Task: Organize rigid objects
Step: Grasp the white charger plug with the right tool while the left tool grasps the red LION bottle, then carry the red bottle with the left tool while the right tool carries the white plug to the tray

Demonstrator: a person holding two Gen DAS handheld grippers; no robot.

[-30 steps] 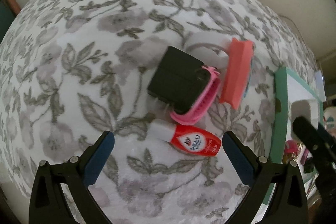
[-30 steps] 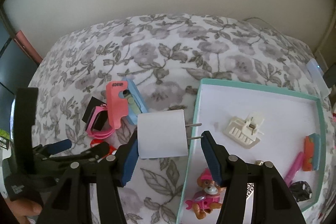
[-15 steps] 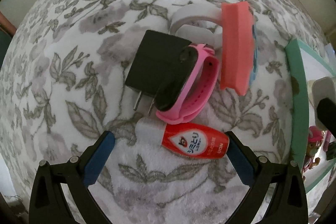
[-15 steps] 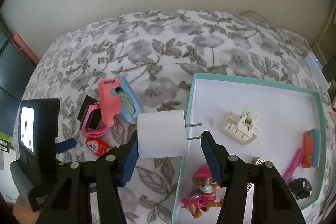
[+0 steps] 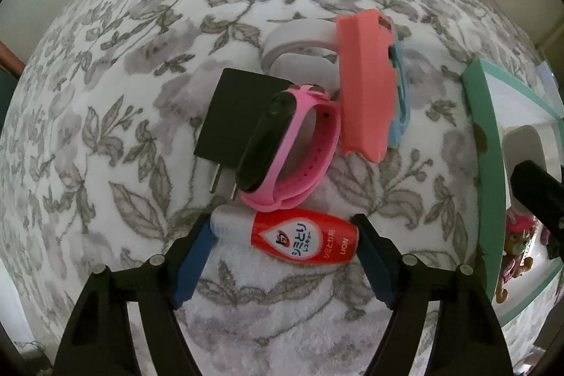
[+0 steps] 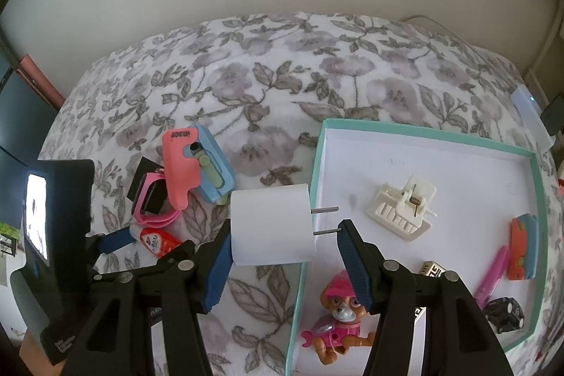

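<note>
Through the left wrist view I look almost straight down on the floral blanket (image 5: 105,136). My left gripper (image 5: 283,240) is closing its jaws around the red bottle (image 5: 305,240), which lies flat between them; the blue pads (image 5: 197,252) sit right at its two ends, though I cannot tell if they press yet. Just above the red bottle lies the pink watch (image 5: 292,150), resting partly on the black adapter (image 5: 232,115). To the upper right of the red bottle stands the coral case (image 5: 365,83), with a white band (image 5: 299,41) behind it. The teal tray (image 5: 484,143) edges in well to the right of the red bottle.

In the right wrist view, my right gripper (image 6: 283,236) pinches the white charger (image 6: 271,224) end to end, one pad on its flat back, the other on its prong tips, over the teal tray's left rim. The red bottle (image 6: 158,240) lies on the blanket left of the charger. Inside the tray sit a white clip (image 6: 402,207), a toy pup (image 6: 338,316) and a pink pen (image 6: 491,275).
</note>
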